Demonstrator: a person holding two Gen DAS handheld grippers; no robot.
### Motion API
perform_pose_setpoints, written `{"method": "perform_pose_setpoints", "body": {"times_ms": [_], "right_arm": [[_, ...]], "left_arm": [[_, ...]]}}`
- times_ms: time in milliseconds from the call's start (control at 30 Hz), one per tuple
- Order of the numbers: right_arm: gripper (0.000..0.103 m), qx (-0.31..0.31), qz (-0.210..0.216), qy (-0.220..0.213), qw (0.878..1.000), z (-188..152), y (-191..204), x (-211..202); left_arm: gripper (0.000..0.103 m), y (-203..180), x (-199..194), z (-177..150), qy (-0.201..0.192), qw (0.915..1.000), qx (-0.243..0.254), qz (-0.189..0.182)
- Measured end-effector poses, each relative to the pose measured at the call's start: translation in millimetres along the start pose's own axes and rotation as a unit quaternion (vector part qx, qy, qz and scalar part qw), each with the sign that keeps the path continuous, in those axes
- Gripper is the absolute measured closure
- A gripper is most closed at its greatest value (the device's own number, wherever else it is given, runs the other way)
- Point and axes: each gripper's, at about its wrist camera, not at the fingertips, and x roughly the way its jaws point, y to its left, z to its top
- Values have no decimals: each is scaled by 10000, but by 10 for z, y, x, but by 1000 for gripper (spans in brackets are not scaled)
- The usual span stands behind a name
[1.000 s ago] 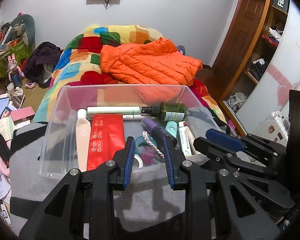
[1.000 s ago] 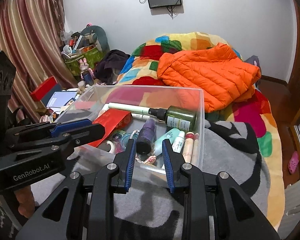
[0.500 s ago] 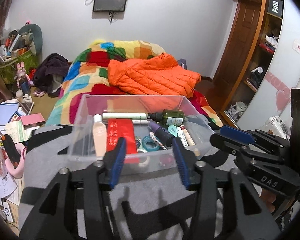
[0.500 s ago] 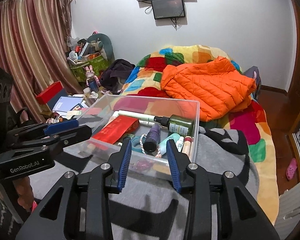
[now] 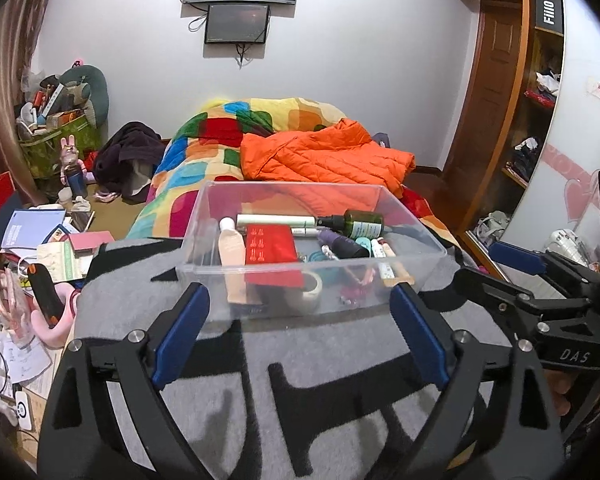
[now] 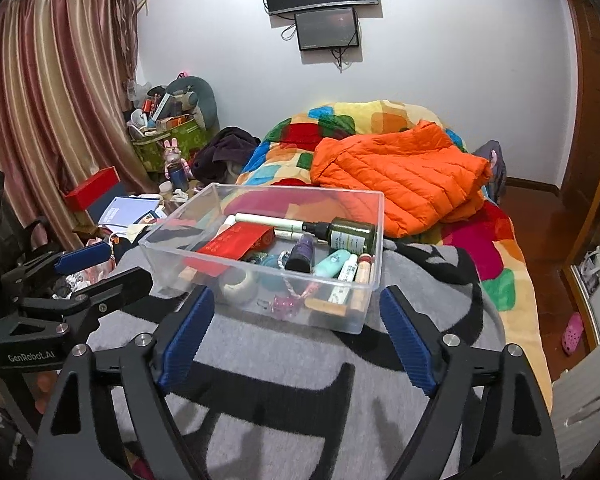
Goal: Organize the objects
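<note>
Inside the clear bin (image 5: 312, 280), overlapping tubes blur together; both grippers' fingers (image 5: 180, 332) spread wide, empty.

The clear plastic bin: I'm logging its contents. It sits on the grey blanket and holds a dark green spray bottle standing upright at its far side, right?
Not quite. The clear plastic bin does sit on the grey blanket, but the dark green spray bottle lies on its side, as the right wrist view shows.

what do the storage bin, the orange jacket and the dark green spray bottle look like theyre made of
Storage bin: clear rigid plastic, glossy; contents show through its walls. Orange jacket: likely smooth quilted synthetic, stitched into puffy channels. Dark green spray bottle: glossy, tinted glass or plastic, which is unclear.
</note>
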Motion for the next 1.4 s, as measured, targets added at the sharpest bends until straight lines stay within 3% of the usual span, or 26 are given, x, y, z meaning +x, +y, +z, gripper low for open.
{"method": "perform_pose_setpoints", "body": {"times_ms": [433,1400], "right_arm": [[20,103,-99,94,9999,-185,-6,-3],[20,67,-33,115,9999,-212,51,27]], "left_arm": [[8,-14,-33,-160,-29,10000,28,67],[7,-34,-35,-173,-29,10000,9,78]]}}
